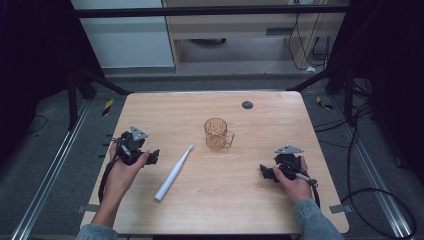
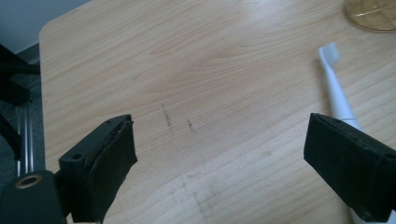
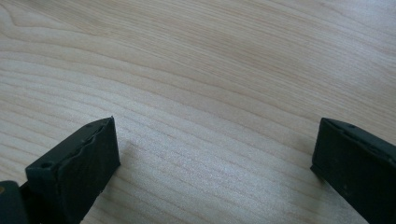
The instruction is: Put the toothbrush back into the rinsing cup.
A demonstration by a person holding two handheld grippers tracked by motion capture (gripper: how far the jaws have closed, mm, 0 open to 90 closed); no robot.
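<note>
No brand, label or writing can be read on anything here. An amber glass mug (image 1: 218, 134) stands upright mid-desk (image 1: 260, 210), with nothing visible inside. A white electric toothbrush (image 1: 173, 173) lies flat between mug and left gripper (image 1: 153, 157), bristles toward the mug. The left gripper's jaws are released, gripping nothing; the right gripper (image 1: 264, 172) likewise rests with jaws spread over bare wood.

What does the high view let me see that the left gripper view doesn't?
High view: both hands, the right gripper, the whole amber mug and a dark disc.
Left gripper view: its own open jaws close up, bare wood between them, faint pencil marks.
Both: the white toothbrush lying on the wooden table.
</note>
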